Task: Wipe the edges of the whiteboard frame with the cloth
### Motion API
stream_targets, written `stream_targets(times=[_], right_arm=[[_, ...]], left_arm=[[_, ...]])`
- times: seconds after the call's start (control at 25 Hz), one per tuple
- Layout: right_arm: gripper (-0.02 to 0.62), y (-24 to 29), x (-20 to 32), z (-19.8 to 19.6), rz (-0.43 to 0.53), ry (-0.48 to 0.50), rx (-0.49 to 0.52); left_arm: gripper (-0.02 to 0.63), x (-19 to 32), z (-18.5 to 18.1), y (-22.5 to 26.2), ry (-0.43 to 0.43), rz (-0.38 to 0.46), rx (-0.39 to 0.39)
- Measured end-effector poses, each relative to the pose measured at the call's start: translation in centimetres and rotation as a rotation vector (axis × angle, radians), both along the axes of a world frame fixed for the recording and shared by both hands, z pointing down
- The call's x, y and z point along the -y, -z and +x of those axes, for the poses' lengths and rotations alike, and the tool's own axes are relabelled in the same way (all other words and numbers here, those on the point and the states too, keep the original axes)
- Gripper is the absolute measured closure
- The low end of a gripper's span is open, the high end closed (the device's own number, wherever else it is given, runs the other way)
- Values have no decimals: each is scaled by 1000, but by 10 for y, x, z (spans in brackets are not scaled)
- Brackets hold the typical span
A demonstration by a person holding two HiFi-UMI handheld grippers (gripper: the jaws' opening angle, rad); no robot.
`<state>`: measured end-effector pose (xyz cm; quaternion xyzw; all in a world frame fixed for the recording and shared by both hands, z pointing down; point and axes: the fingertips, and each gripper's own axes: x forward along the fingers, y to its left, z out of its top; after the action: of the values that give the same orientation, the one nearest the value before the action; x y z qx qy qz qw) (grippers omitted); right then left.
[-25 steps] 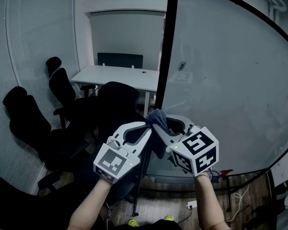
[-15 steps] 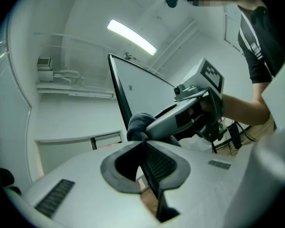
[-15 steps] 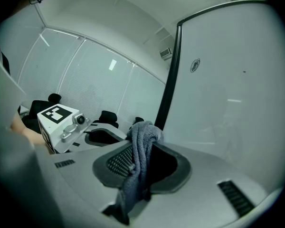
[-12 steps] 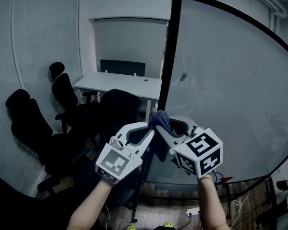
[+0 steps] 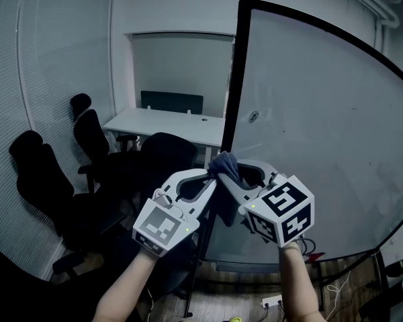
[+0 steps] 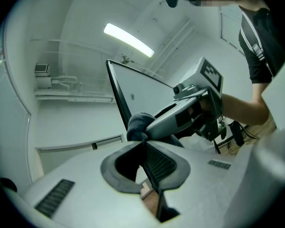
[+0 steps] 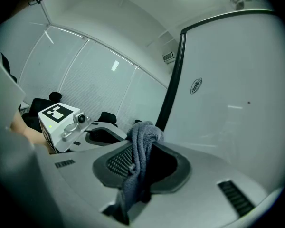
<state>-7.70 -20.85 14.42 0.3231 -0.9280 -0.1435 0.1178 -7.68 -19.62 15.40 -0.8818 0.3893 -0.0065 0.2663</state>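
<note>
My head camera looks steeply down from behind the white left gripper (image 5: 210, 178) and right gripper (image 5: 223, 180) toward the black-framed whiteboard (image 5: 309, 126). Each gripper camera sits close behind its jaws, facing the other; all three share the grey-blue cloth (image 5: 223, 163).

No legible text or numbers anywhere. Whiteboard (image 5: 309, 113): small round emblem (image 5: 254, 116) just inside its left frame edge, too small to read. Left tool (image 5: 211, 174), below that emblem: square black-and-white marker (image 5: 160, 228) on its cube, pattern only, no letters. Right tool (image 5: 223, 177): cube carries similar markers, likewise without letters.
</note>
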Motion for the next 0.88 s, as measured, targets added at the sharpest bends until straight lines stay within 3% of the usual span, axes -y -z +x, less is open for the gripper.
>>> stream_targets(times=[0.32,0.44,0.6,0.88], right_arm=[[502,18,3,2,42,0,-11],[502,25,4,3,57,-1,-11],[502,26,3,3,61,-4,-15],[502,39,4,1,96,-11,-23]], left_arm=[[574,4,3,16,-4,16,-8],[574,6,4,23,-6,58,3],[574,6,4,21,1,10,6],[574,7,2,35,-2,40,10]])
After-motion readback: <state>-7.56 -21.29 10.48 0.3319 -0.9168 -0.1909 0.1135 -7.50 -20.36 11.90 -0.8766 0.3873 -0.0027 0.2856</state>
